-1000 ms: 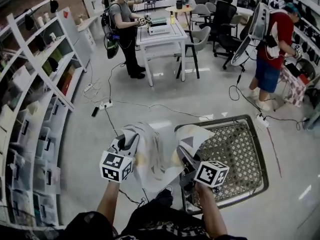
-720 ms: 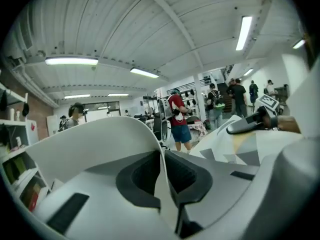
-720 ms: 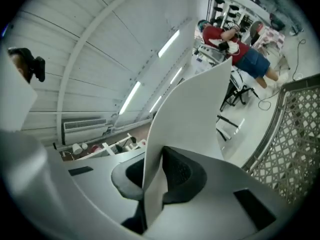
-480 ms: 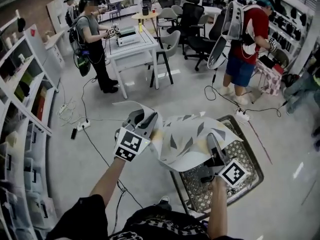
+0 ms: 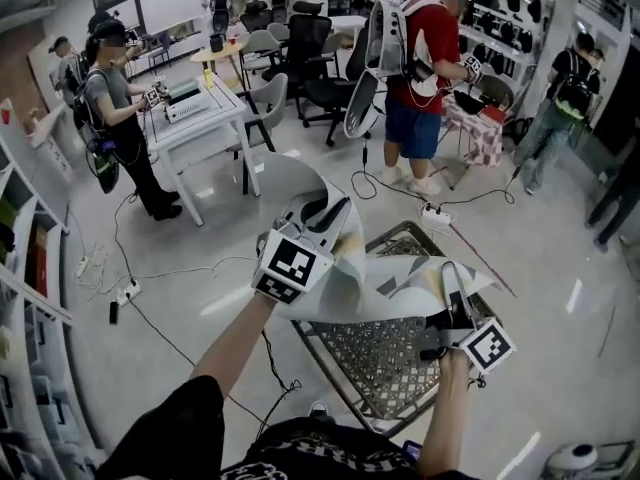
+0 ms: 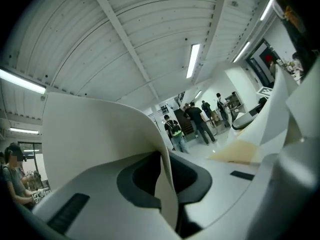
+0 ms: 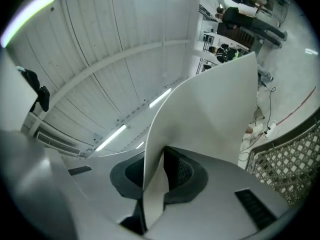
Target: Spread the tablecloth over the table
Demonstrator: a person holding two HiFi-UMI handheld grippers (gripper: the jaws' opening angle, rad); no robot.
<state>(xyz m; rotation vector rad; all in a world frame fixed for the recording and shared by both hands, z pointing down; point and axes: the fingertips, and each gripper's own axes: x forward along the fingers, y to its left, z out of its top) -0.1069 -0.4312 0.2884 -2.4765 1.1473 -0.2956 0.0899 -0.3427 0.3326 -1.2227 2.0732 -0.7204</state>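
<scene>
The tablecloth (image 5: pixel 375 290), white with grey triangles, hangs stretched between my two grippers above a wire basket (image 5: pixel 400 358). My left gripper (image 5: pixel 322 214) pinches one edge, held high at centre; in the left gripper view the cloth (image 6: pixel 100 129) curls up from between the pads. My right gripper (image 5: pixel 455 280) grips the other edge lower right. Its jaws are opening, though the cloth (image 7: pixel 210 109) still sits pinched between the pads. A white table (image 5: pixel 218 121) stands far off at upper left.
A person (image 5: pixel 112 118) stands at the white table, which carries some gear. Another person in a red shirt (image 5: pixel 420 68) stands behind the basket. Office chairs (image 5: pixel 300 53) crowd the back. Cables and a power strip (image 5: pixel 125 290) lie on the floor; shelves (image 5: pixel 20 298) line the left.
Both grippers have risen and drawn apart, pulling the bunched cloth out into a wider sheet over the basket. The head view has swung right, shifting the white table leftwards.
</scene>
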